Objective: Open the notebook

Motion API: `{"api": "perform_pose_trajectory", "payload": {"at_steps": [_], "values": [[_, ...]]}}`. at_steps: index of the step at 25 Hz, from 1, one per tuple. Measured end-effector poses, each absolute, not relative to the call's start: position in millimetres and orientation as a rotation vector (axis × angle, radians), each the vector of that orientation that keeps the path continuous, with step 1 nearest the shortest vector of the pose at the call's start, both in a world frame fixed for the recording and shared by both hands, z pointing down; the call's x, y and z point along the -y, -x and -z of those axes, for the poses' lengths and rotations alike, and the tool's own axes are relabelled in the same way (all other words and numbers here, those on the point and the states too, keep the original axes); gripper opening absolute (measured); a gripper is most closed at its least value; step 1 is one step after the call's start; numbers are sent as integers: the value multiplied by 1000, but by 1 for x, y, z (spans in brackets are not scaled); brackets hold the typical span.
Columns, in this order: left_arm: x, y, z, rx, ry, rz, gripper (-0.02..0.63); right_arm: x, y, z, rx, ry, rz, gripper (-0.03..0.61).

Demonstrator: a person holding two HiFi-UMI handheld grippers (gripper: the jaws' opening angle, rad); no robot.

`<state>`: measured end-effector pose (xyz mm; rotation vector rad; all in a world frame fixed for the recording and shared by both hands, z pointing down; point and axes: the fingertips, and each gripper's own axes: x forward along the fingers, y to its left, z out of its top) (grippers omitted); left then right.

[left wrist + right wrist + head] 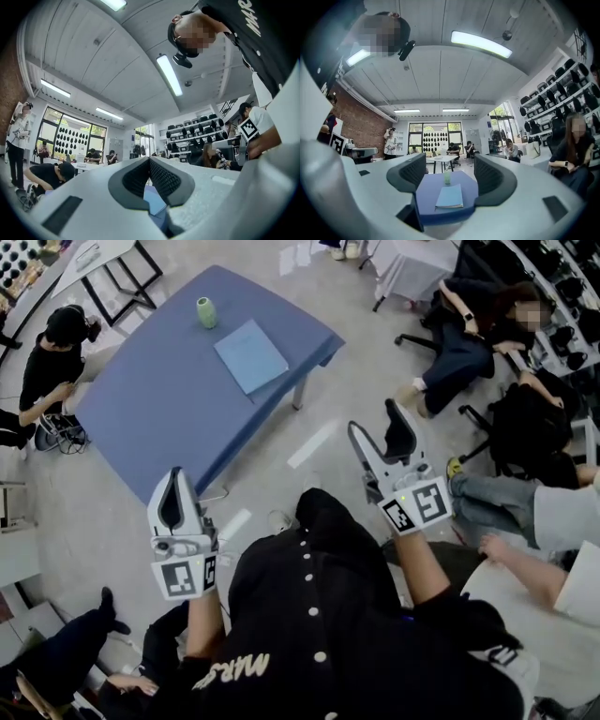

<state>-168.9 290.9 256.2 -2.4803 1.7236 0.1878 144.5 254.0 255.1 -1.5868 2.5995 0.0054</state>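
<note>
Looking ahead, I see the closed notebook (250, 355) on the blue surface (150, 413), well apart from me, long axis near-to-far. My right hand-held gripper (375, 420), spread wide and empty, faces it directly and seems nearer; the left hand-held gripper (172, 486) is pressed together.

The notebook (250, 355) (450, 197) is thin, with a plain light-blue cover. It is closed and lies flat on the blue-covered table (159, 399), towards that table's right end. One short edge faces the near side, and its whole cover is in full view.
</note>
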Motion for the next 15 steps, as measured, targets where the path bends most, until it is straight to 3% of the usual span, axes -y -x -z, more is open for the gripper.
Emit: {"api": "perform_pose_trajectory", "payload": {"at_steps": [15], "values": [[-126,144,-264,-1795,2435,-143,-3,-67,-158,-285,-2657,1507,83,298]]}}
